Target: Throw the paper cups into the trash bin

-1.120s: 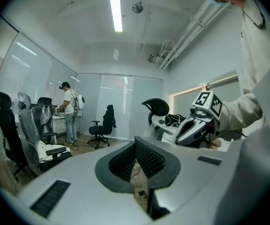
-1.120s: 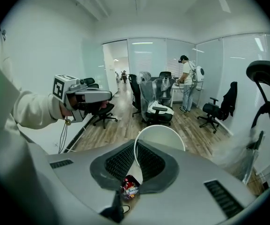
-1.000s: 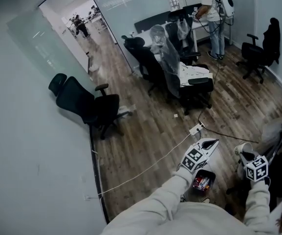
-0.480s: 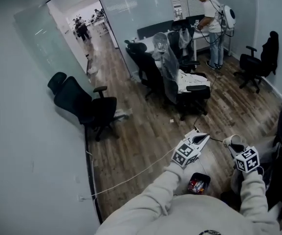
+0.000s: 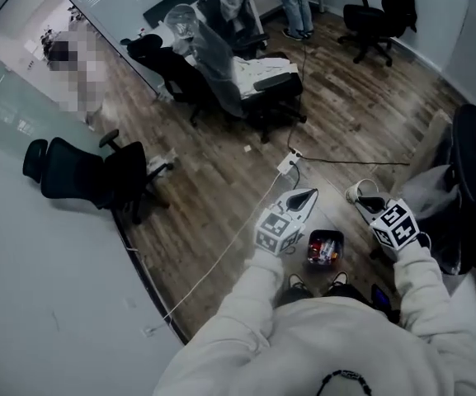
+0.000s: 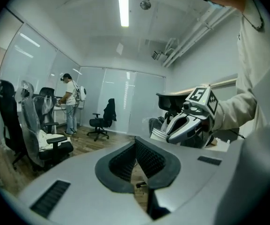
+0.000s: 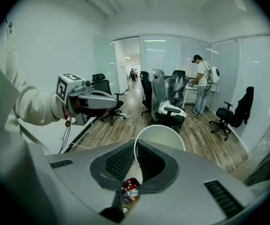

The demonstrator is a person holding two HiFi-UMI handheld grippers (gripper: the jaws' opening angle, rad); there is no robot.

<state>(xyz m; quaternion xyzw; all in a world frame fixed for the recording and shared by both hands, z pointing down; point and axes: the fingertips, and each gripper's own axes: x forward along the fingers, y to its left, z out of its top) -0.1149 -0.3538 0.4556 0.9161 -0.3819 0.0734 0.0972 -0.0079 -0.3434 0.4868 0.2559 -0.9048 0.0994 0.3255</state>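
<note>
Right tongs point(image 5: 369, 201) lowered toward trash bin point(image 5: 313, 239), clamping paper cup point(image 5: 355, 193)

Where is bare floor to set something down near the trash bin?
Bare wood lies between the white cable and the lone black chair, and between the wrapped chairs and the far black chair. Crowded around the trash bin: shoes, the left gripper, the right gripper with its paper cup.

Pale grey sweatshirt point(image 5: 303, 345); beyond its cuffs point(image 5: 261, 260), white left gripper point(image 5: 308, 195) and right gripper point(image 5: 366, 200) bear black-and-white marker cubes point(image 5: 272, 231).
</note>
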